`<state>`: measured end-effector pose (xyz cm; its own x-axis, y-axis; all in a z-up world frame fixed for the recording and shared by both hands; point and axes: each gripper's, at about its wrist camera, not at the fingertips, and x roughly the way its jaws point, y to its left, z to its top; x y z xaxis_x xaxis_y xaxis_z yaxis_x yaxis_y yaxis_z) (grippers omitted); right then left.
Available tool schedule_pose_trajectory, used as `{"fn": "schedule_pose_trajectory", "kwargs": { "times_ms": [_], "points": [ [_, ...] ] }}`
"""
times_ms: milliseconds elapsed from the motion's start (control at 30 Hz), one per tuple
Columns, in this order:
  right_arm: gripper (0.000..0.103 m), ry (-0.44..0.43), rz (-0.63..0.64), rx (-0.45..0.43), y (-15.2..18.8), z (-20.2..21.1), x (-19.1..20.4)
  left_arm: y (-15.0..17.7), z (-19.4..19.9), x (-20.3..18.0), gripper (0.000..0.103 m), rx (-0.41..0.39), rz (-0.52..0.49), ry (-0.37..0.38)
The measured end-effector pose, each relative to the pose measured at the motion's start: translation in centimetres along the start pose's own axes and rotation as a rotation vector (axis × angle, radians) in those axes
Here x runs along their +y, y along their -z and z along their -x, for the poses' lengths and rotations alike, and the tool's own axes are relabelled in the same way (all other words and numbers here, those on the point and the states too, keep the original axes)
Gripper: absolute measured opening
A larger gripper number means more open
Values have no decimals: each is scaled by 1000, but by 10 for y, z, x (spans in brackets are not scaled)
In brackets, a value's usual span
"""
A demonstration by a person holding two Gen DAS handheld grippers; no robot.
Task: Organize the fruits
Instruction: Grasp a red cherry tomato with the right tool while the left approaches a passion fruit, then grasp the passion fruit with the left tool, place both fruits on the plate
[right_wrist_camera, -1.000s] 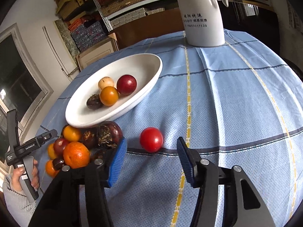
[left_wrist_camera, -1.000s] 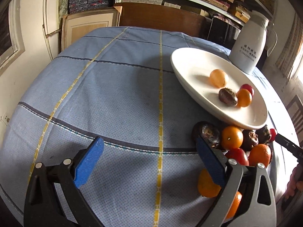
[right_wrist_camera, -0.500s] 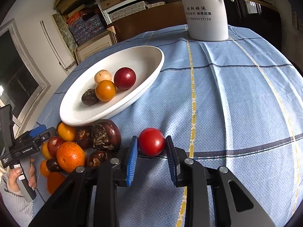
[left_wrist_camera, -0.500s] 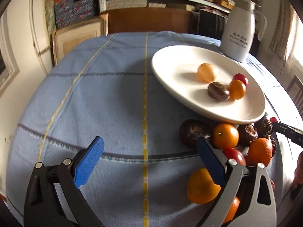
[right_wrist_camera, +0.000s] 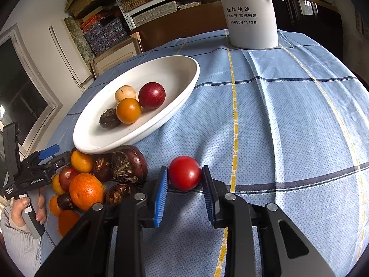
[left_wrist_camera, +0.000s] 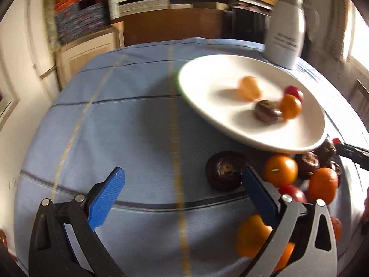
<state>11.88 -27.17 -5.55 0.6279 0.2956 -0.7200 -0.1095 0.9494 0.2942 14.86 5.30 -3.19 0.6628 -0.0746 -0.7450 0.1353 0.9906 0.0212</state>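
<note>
Fruit is split three ways on the bench (right_wrist_camera: 288, 115): four pieces sit in the white dish (right_wrist_camera: 184, 69), a heap (right_wrist_camera: 101, 175) lies just under the dish's near rim, and one red tomato (right_wrist_camera: 184, 172) sits alone on the blue cloth, a little to the right of that heap. My right claw (right_wrist_camera: 184, 180) is pinched on that tomato, a blue pad against each flank, with the tomato at the very tips rather than deep between the fingers. It looks to rest on the cloth, not yet lifted. From this grip the dish lies ahead and to the left, its long axis running away from me on a slant, so I judge the move to be a lift, then a carry forward and left over the near rim, passing above the dark fruit at the edge of the heap. The grip is shallow and the tomato round and smooth, so it could slip if I swing fast. My left claw (left_wrist_camera: 182, 191) is spread wide and holds nothing; it hovers over bare cloth, with the heap beside its right finger, so it is the nearer one for the heap.
</note>
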Motion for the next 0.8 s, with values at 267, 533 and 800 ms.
{"fn": "schedule_pose_trajectory", "kwargs": {
  "times_ms": [267,533,800],
  "points": [
    [30,-4,-1,0,0,-1,-2,1,19,2,98,-86,25,-6],
    [31,-1,3,2,0,-1,-2,-4,-11,-27,99,22,-103,-37],
    [29,-5,2,0,0,0,-1,-10,-27,-15,97,71,-41,86]
  ]
}}
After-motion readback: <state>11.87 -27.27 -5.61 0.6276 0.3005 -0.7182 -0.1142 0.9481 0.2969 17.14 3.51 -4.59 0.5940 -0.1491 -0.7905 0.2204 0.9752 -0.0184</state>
